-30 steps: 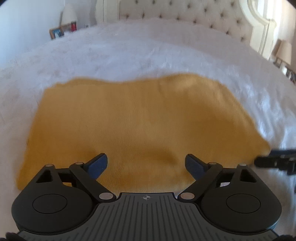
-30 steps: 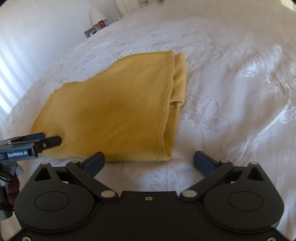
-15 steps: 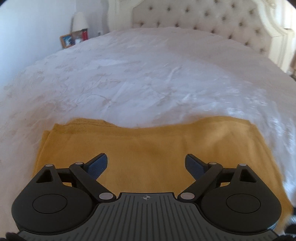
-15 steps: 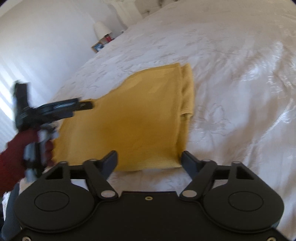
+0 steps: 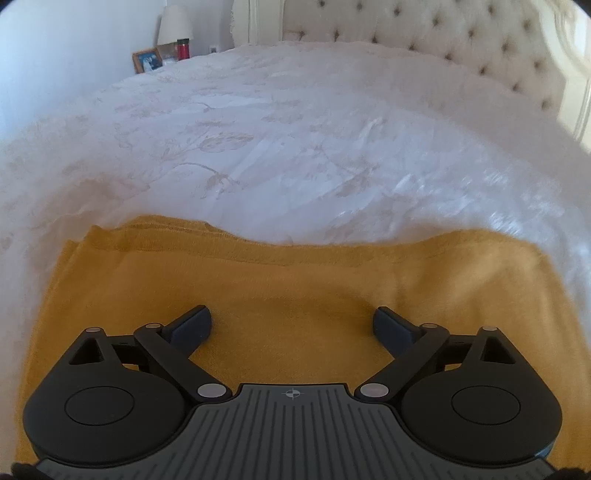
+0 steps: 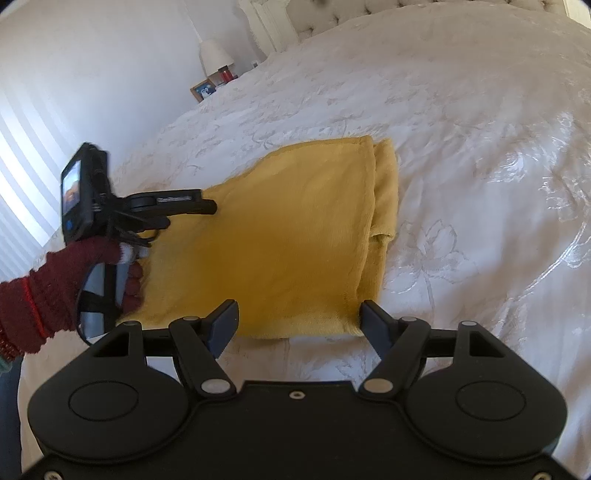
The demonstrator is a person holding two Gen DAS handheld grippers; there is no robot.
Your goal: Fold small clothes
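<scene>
1. A mustard-yellow knit garment [image 6: 295, 236] lies folded flat on the white embroidered bedspread [image 6: 461, 129], filling the middle of the right wrist view and the lower half of the left wrist view [image 5: 295, 288].
2. In the right wrist view its right edge shows 2 or more stacked layers, with a small flap tucked at the middle right of the cloth.
3. The right gripper [image 6: 299, 321] sits at the lower centre of its frame, jaws partly open, spanning the near right corner of the garment. The right fingertip [image 6: 373, 321] is at the cloth's corner; the left fingertip [image 6: 225, 321] overlaps the near hem. Whether the pads press the fabric I cannot tell; nothing is lifted.
4. The left gripper [image 5: 291, 328] hangs over the garment with its jaws wide apart and nothing between them but flat cloth below.
5. In the right wrist view the left gripper [image 6: 207, 206] appears at the left, pointing toward the garment's left part, held by a hand [image 6: 92, 273] in a dark red knit glove.
6. A tufted headboard [image 5: 461, 48] fills the upper right of the left wrist view.
7. At the upper left stand a white lamp [image 5: 173, 27], a red cup [image 5: 183, 48] and a picture frame [image 5: 147, 61].
</scene>
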